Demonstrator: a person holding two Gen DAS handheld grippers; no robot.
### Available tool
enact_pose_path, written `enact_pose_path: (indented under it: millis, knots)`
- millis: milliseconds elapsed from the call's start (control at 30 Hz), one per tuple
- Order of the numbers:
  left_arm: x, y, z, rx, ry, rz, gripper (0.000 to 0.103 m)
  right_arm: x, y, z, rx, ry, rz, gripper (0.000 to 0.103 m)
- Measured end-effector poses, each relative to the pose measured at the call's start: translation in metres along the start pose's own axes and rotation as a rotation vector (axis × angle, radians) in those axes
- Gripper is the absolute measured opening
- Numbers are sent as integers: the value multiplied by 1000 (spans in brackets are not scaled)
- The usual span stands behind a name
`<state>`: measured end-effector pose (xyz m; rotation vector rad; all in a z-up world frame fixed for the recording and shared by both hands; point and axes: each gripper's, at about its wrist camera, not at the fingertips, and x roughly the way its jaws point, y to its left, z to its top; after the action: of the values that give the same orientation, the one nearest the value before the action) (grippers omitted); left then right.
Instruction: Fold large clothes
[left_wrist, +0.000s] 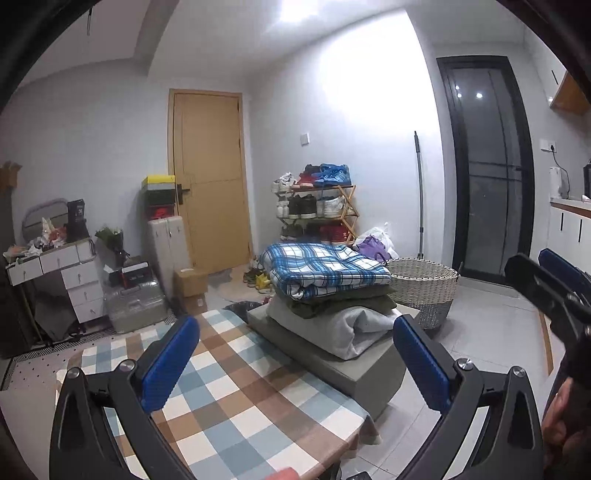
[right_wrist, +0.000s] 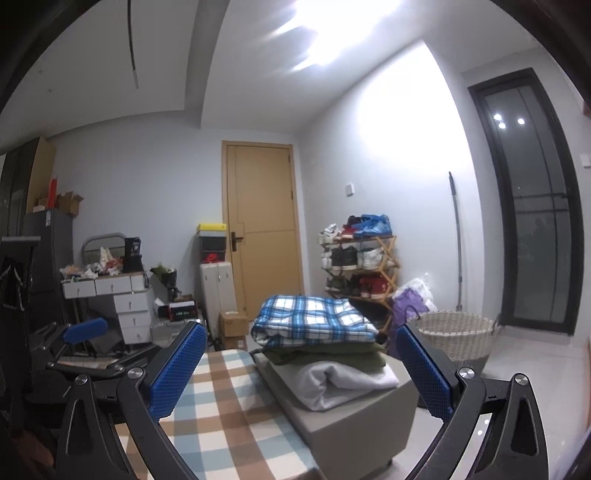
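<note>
A stack of folded clothes sits on a grey ottoman (left_wrist: 354, 373) beyond the checked table (left_wrist: 236, 398): a blue plaid piece (left_wrist: 325, 267) on top, an olive piece (left_wrist: 343, 304) under it, a light grey piece (left_wrist: 347, 328) at the bottom. The stack also shows in the right wrist view, with the plaid piece (right_wrist: 314, 321) on top. My left gripper (left_wrist: 295, 365) is open and empty above the table. My right gripper (right_wrist: 299, 369) is open and empty, and shows at the right edge of the left wrist view (left_wrist: 546, 280).
A woven laundry basket (left_wrist: 424, 286) stands on the floor right of the ottoman. A shoe rack (left_wrist: 317, 206), a wooden door (left_wrist: 214, 177), suitcases (left_wrist: 136, 299) and a white drawer desk (left_wrist: 70, 269) line the far wall. A dark glass door (left_wrist: 487, 166) is at right.
</note>
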<state>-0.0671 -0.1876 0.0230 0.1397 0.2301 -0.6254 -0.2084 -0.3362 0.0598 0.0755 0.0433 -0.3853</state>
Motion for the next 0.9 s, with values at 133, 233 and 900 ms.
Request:
enact_pose_path:
  millis: [133,233,900]
  knots:
    - [1,-6,0,10,13,-8,102,0,-6,1,20,7,0,103]
    - [-1,-10,1,14,10,-7,102,0,-7,1,22,9,3,103]
    - [-1,-25,8,49,-16,25,102,2,-10,2,27,15,15,103]
